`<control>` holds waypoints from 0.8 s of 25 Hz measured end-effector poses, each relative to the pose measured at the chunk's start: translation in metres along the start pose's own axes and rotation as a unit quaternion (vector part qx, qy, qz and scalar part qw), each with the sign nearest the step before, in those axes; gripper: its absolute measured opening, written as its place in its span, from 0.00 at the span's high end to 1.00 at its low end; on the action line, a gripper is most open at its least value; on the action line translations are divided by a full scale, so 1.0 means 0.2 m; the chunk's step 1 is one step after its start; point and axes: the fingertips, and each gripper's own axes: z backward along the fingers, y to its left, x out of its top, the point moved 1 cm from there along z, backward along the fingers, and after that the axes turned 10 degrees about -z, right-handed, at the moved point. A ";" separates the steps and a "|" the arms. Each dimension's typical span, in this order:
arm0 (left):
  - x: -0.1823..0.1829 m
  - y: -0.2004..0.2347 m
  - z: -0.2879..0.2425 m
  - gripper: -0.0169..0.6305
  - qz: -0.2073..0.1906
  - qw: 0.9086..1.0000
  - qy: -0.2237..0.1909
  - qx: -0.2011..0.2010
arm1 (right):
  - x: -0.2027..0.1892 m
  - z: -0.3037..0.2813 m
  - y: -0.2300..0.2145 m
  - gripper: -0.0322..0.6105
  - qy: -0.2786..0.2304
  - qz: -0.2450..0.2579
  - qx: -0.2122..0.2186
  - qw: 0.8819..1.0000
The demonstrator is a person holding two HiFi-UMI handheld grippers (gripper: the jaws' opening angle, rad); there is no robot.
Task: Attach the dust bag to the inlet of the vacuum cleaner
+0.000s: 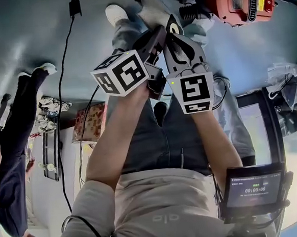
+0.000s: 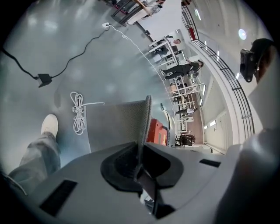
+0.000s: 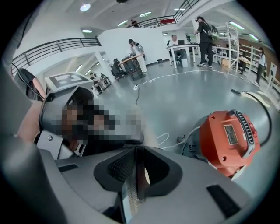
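I hold both forearms straight out from my body, close together, so the two claws sit side by side with their tips leaning toward each other. My left claw (image 1: 155, 38) is clenched: in its own view the two jaws lie pressed flat together, with nothing between them. My right claw (image 1: 174, 26) is clenched the same way, its ribbed pads meeting edge to edge and empty. Each claw carries one marker cube, two in all: the left cube (image 1: 120, 72) is tilted and the right cube (image 1: 193, 92) faces me more squarely.

One vacuum cleaner (image 1: 239, 1), orange-red, stands on the floor ahead and to my right, well apart from both claws. The right gripper view shows it off to the right of the jaws.

One small screen (image 1: 254, 189) sits by my right hip. On the floor lie one white coiled cord (image 2: 78, 111) and one black cable (image 2: 43, 78). One white shoe (image 1: 114, 13) shows beyond my left claw. One bystander (image 1: 13, 151) in dark clothes stands at my left.
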 end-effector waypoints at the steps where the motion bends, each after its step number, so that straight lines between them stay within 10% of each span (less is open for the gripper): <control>1: -0.01 0.00 0.01 0.94 0.003 1.000 0.002 -0.003 | 0.00 0.00 0.01 0.84 0.000 0.011 0.006 1.000; 12: -0.04 0.07 0.05 0.94 0.021 1.000 0.003 0.004 | -0.07 -0.05 0.08 0.83 0.052 0.022 0.034 0.998; 20: -0.02 0.08 0.05 0.94 0.038 0.999 -0.008 0.015 | -0.04 -0.05 -0.01 0.84 0.046 -0.005 -0.032 0.998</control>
